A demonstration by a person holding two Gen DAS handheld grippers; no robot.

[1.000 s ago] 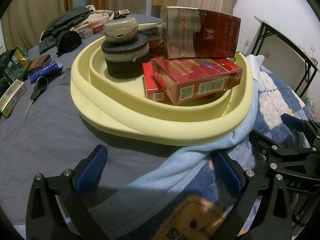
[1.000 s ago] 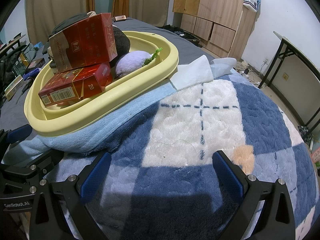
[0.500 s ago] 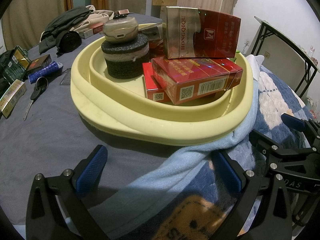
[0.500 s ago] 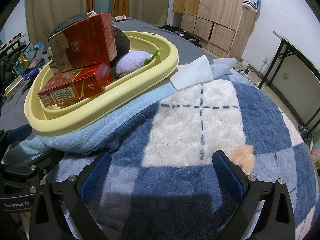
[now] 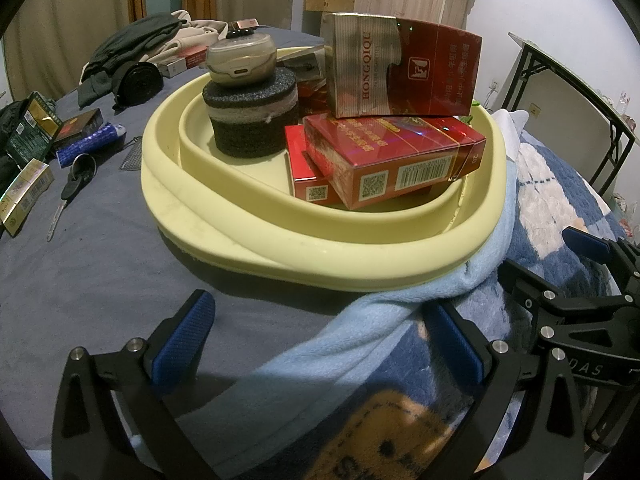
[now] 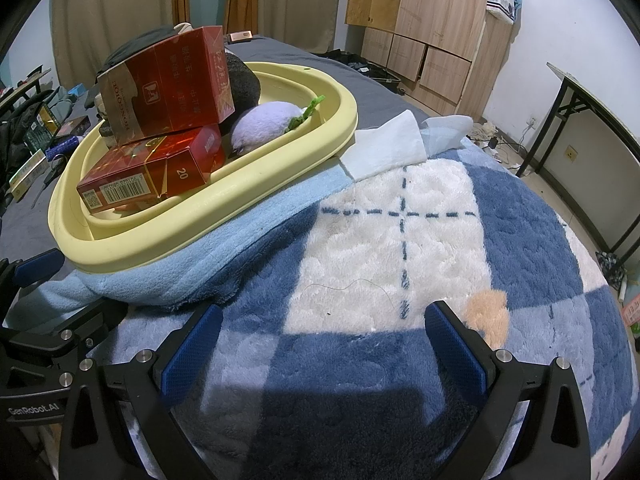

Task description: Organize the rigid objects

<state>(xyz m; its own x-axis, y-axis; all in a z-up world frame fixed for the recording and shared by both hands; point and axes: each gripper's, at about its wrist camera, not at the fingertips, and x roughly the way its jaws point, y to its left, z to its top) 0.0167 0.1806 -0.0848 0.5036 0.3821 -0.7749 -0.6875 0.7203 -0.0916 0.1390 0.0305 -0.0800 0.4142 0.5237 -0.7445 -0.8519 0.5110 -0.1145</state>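
Observation:
A pale yellow basin (image 5: 248,236) (image 6: 256,184) sits on the bed. In it are stacked red cigarette boxes (image 5: 396,164) (image 6: 156,176), a larger red and gold box (image 5: 400,72) (image 6: 168,88) on top, a dark foam cylinder (image 5: 250,120) bearing a beige earbud case (image 5: 242,58), and a purple plush toy (image 6: 264,124). My left gripper (image 5: 320,344) is open and empty, just in front of the basin. My right gripper (image 6: 322,344) is open and empty over the blanket, right of the basin.
A light blue towel (image 5: 360,320) lies under the basin's near edge. Scissors (image 5: 68,192), a blue tube (image 5: 88,144), several small boxes (image 5: 24,192) and dark clothes (image 5: 132,44) lie at the left. White tissues (image 6: 388,148) lie beyond the basin. A checked blanket (image 6: 400,240) covers the right.

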